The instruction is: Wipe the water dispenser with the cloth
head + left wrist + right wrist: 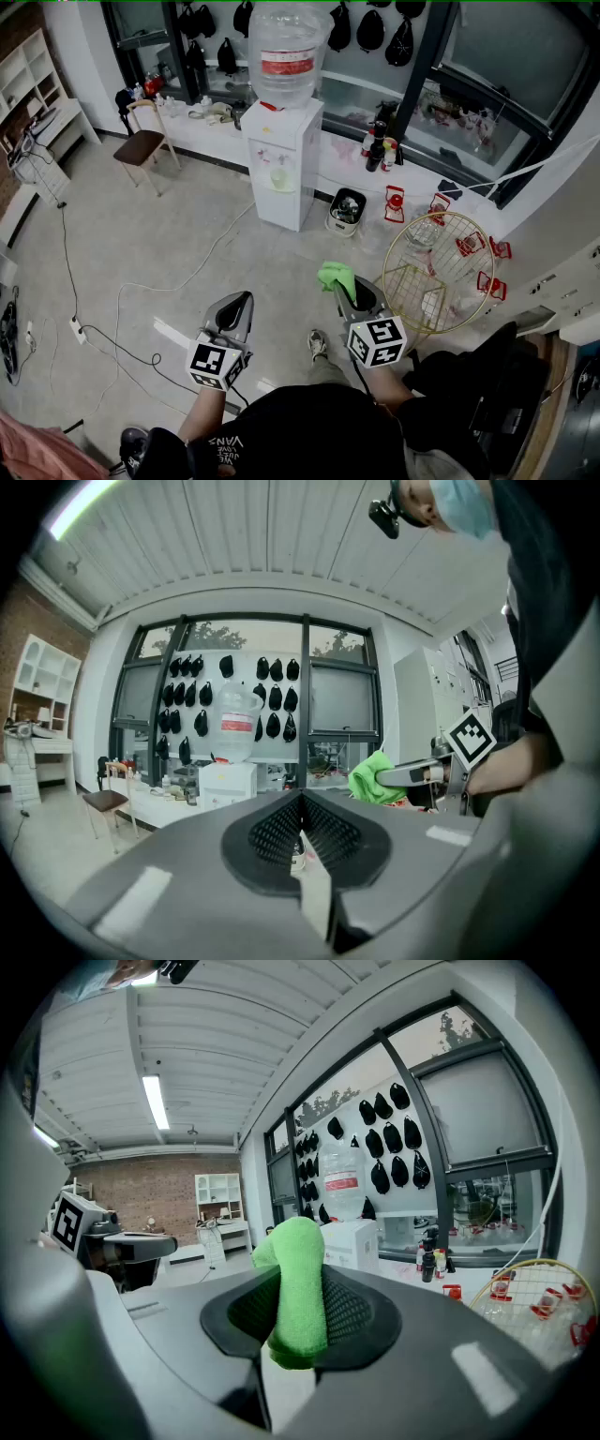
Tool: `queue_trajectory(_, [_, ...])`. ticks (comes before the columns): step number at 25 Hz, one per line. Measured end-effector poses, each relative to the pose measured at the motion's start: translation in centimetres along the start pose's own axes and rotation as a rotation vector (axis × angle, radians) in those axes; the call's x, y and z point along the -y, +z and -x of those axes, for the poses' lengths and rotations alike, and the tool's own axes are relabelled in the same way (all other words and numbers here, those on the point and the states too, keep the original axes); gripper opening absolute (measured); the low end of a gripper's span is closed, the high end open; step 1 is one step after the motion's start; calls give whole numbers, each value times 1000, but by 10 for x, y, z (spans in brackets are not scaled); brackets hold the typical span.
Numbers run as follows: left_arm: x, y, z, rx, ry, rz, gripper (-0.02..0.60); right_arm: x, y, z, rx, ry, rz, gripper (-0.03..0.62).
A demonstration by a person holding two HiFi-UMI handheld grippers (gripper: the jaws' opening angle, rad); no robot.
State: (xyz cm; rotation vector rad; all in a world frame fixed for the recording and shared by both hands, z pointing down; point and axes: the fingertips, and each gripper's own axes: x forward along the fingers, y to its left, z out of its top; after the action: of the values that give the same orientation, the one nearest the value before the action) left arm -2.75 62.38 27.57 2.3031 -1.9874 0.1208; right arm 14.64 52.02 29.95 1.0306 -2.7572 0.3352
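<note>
The white water dispenser (281, 159) with a clear bottle (287, 52) on top stands against the far window ledge, well ahead of both grippers. It also shows small in the left gripper view as the dispenser (228, 778) and in the right gripper view as the dispenser (354, 1238). A green cloth (336, 276) is pinched in my right gripper (343, 286), which is shut on it; the cloth (298, 1288) bulges out between the jaws. My left gripper (238, 307) is shut and holds nothing, its jaws meeting at the tip (300, 803).
A wooden chair (145, 142) stands at the left of the dispenser. A small black-rimmed bin (346, 211), red objects and a gold wire rack (441, 272) lie on the floor at the right. Cables (122, 291) trail over the grey floor. Bottles (379, 145) stand on the ledge.
</note>
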Motion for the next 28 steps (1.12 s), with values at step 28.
queue_trajectory(28, [-142,-12,-299,-55,-32,123,2,153,41,-268,-89,17,-30,114])
